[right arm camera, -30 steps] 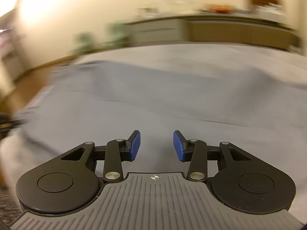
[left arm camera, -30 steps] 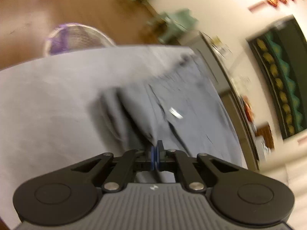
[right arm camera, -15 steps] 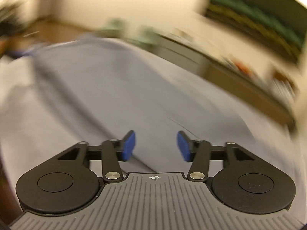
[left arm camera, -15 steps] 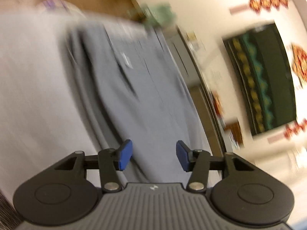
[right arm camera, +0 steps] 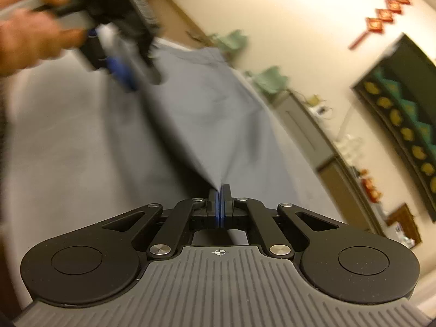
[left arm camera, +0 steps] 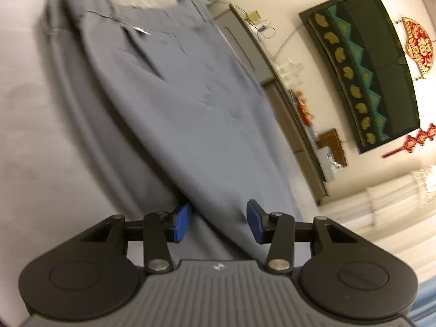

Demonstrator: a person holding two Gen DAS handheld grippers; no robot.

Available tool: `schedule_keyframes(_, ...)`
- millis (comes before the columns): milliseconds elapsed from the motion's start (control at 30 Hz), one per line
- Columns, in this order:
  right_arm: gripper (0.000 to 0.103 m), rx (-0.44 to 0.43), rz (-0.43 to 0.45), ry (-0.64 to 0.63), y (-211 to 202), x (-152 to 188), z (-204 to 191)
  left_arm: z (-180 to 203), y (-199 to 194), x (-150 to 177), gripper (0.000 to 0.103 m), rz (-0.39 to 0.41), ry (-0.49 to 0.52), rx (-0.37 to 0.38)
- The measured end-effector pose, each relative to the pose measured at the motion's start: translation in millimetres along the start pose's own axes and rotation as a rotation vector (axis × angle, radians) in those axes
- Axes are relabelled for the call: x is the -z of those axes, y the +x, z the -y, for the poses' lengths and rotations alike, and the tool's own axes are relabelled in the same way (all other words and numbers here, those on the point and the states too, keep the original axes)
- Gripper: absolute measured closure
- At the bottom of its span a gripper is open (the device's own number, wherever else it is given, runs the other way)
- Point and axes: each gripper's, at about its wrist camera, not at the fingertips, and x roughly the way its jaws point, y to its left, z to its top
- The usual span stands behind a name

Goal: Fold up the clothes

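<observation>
To the left of the left tongs the pale grey surface lies bare and open. Ahead of them and to their right the grey trousers cover the way, stretching toward the far edge. Ahead-left of the right tongs, a person's hand holding the other tool blocks the passage. A long cabinet lines the wall to their right, beyond the surface's edge.
</observation>
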Motion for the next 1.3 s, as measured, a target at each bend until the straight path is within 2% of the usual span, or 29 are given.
schedule_keyframes(67,0.103,-0.021,-0.043,-0.021,13.1,15.0,-11.9,0.1,-1.3,0.7,0.061,0.006,0.011,-0.003)
schedule_keyframes(133,0.103,-0.019,-0.046,0.003,17.2,19.0,-12.2,0.2,-2.7,1.5,0.051,0.012,0.021,-0.007)
schedule_keyframes(167,0.103,-0.02,-0.044,0.022,15.6,19.9,-9.6,2.3,-1.0,2.1,0.051,0.019,0.029,-0.012)
schedule_keyframes(200,0.103,-0.019,-0.041,0.024,12.4,20.7,-9.1,5.8,1.8,3.4,0.065,0.029,0.047,-0.032)
schedule_keyframes(233,0.103,-0.016,-0.038,0.01,6.1,20.7,-13.1,9.3,2.1,5.3,0.099,0.046,0.081,-0.062)
schedule_keyframes(267,0.103,-0.014,-0.036,-0.006,-1.4,20.1,-18.9,6.4,-6.4,8.9,0.099,0.058,0.082,-0.061)
schedule_keyframes(300,0.103,-0.01,-0.028,-0.02,-7.4,21.6,-20.6,-0.6,-23.0,16.0,0.101,0.078,0.054,-0.003)
schedule_keyframes(367,0.093,0.009,0.008,-0.024,-19.2,28.5,-18.2,-11.8,-41.0,32.5,0.101,0.106,0.056,-0.012)
schedule_keyframes(400,0.065,0.012,0.011,-0.009,-22.0,33.7,-16.2,-25.5,-36.6,37.7,0.102,0.078,0.007,-0.04)
schedule_keyframes(433,0.051,0.011,0.01,0.024,-25.6,40.8,-10.4,-35.2,-28.8,38.9,0.101,0.045,-0.028,-0.056)
schedule_keyframes(500,0.05,-0.026,0.005,0.158,-35.1,55.9,11.0,-36.2,-26.2,37.8,0.099,0.034,-0.005,-0.06)
schedule_keyframes(633,0.047,-0.096,-0.002,0.536,-60.7,110.3,80.6,-32.6,-25.9,39.7,0.092,0.043,-0.002,-0.063)
schedule_keyframes(733,0.043,-0.024,-0.023,0.781,-73.5,164.4,145.7,-25.0,-24.4,39.8,0.079,0.058,0.012,-0.064)
schedule_keyframes(800,0.043,0.062,-0.079,0.928,-62.4,205.3,192.5,-23.1,-24.1,40.4,0.08,0.076,0.021,-0.081)
schedule_keyframes(833,0.044,0.099,-0.131,0.975,-53.2,226.4,211.9,-21.7,-23.1,39.4,0.084,0.083,0.027,-0.097)
schedule_keyframes(900,0.05,0.159,-0.251,1.01,-33.7,264.8,243.3,-16.0,-18.2,37.0,0.092,0.09,0.04,-0.128)
schedule_keyframes(933,0.05,0.178,-0.309,1.021,-25.7,282.9,256.8,-15.5,-15.6,33.9,0.093,0.088,0.034,-0.124)
schedule_keyframes(1000,0.044,0.187,-0.327,1.082,-19.5,314.9,280.9,-14.9,-8.4,23.0,0.094,0.08,0.025,-0.109)
schedule_keyframes(1100,0.046,0.313,-0.393,1.108,-20.7,347.9,306.4,-2.9,15.1,-6.5,0.095,0.069,0.067,-0.103)
schedule_keyframes(1200,0.046,0.388,-0.407,1.16,-24.4,379.0,324.4,15.5,45.6,-34.2,0.095,0.079,0.087,-0.126)
schedule_keyframes(1300,0.046,0.413,-0.42,1.16,-31.6,395.8,333.7,28.6,45.4,-23.7,0.093,0.125,0.06,-0.178)
